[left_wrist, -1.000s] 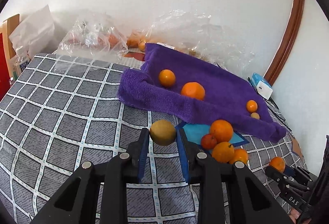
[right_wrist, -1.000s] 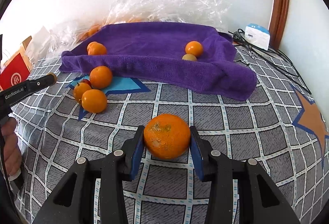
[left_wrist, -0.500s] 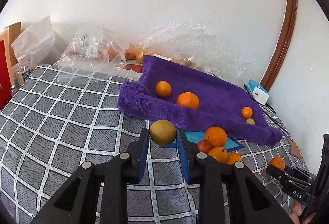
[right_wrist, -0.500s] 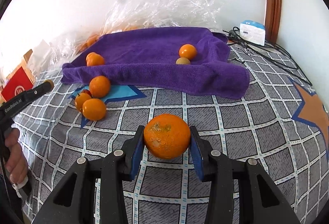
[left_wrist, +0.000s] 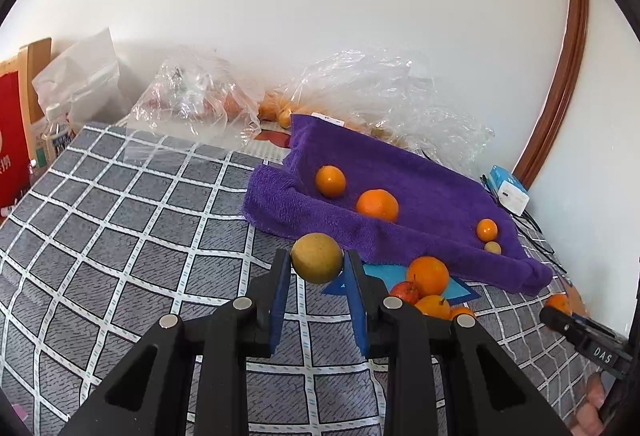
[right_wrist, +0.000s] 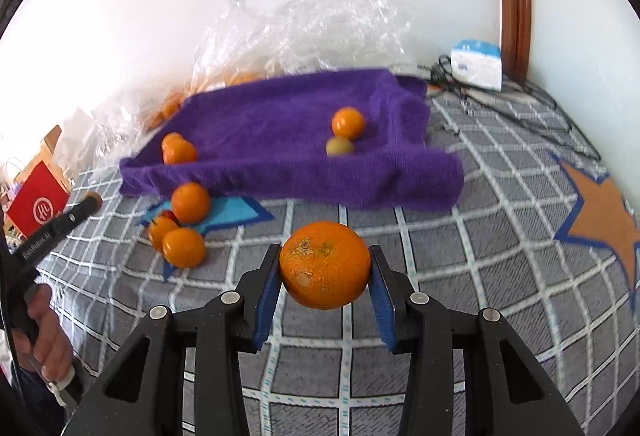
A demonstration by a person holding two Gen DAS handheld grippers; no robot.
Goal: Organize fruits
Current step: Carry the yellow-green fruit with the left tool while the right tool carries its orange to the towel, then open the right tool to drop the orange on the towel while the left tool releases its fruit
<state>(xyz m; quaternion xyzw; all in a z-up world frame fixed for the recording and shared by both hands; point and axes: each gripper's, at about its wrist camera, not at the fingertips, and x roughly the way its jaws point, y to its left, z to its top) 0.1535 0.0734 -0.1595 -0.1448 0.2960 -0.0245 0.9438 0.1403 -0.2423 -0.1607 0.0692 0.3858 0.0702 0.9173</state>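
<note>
Lower centre of each view: left gripper (left_wrist: 316, 268) clamps a yellow-brown fruit (left_wrist: 317, 257); right gripper (right_wrist: 324, 276) clamps an orange (right_wrist: 325, 264), now lifted higher above the checked cover (right_wrist: 460, 236), ready for the purple towel (right_wrist: 280, 128).

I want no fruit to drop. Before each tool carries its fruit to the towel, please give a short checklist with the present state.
1. Left tool shut on yellow fruit: ok.
2. Right tool shut on orange: ok.
3. Both fruits lifted off the blanket: ok.
4. Free space on the towel: ok, four fruits there, the middle bare.
5. Loose pile in front of the towel out of the right tool's path: ok.
6. Firmness of either grip: cannot tell.
</note>
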